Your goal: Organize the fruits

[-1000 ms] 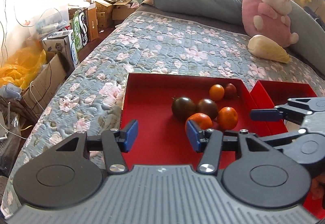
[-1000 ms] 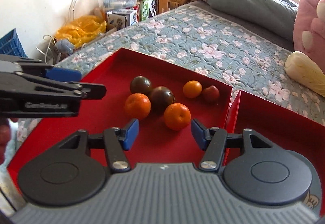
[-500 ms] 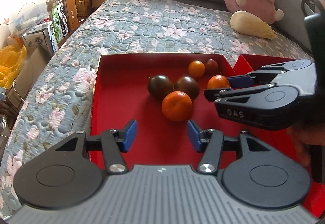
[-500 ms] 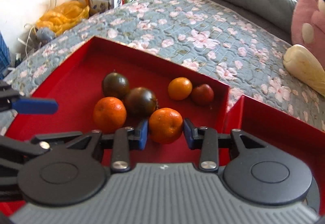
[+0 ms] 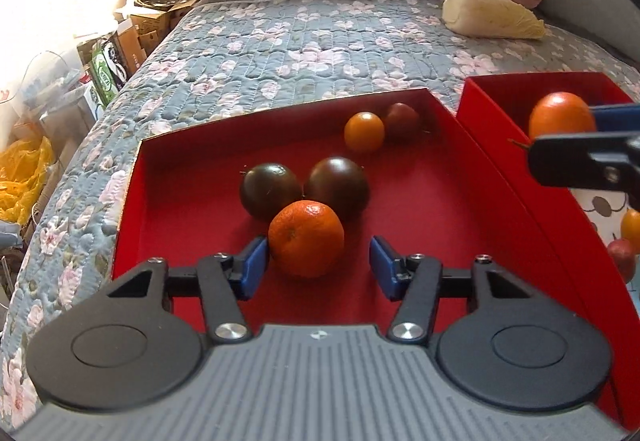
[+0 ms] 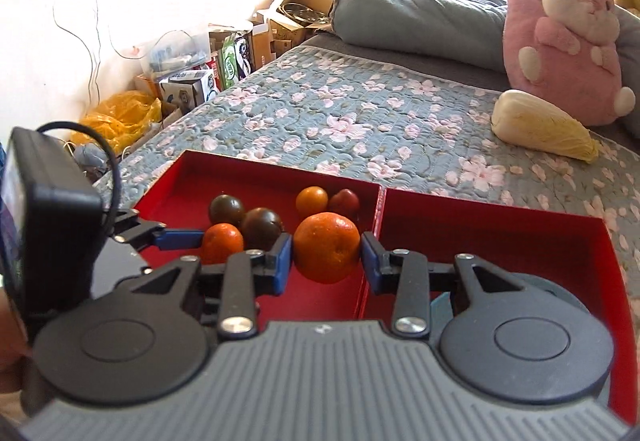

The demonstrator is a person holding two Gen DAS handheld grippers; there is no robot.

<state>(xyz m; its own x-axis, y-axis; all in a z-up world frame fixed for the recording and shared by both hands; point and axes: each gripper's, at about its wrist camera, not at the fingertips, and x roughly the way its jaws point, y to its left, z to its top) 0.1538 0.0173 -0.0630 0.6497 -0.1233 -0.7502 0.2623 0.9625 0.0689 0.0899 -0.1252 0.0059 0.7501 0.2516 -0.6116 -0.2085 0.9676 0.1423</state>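
Note:
My right gripper (image 6: pixel 324 261) is shut on an orange tangerine (image 6: pixel 327 247) and holds it lifted over the wall between two red trays; it also shows in the left wrist view (image 5: pixel 560 115). My left gripper (image 5: pixel 318 265) is open around a second tangerine (image 5: pixel 306 239) lying in the left red tray (image 5: pixel 192 209), its left pad touching the fruit. Behind it lie two dark tomatoes (image 5: pixel 270 191), a small orange tomato (image 5: pixel 364 131) and a small red tomato (image 5: pixel 402 119). The right red tray (image 6: pixel 500 225) holds no fruit that I can see.
The trays sit on a floral quilt (image 5: pixel 300 41) on a bed. A cabbage (image 6: pixel 544 127), a pink plush toy (image 6: pixel 560 37) and a grey pillow (image 6: pixel 412 21) lie behind. Cardboard boxes and a yellow bag (image 6: pixel 120 117) crowd the floor at left.
My right gripper closed on a tangerine and lifted it toward the right tray. My left gripper moved forward until its open fingers flank the other tangerine.

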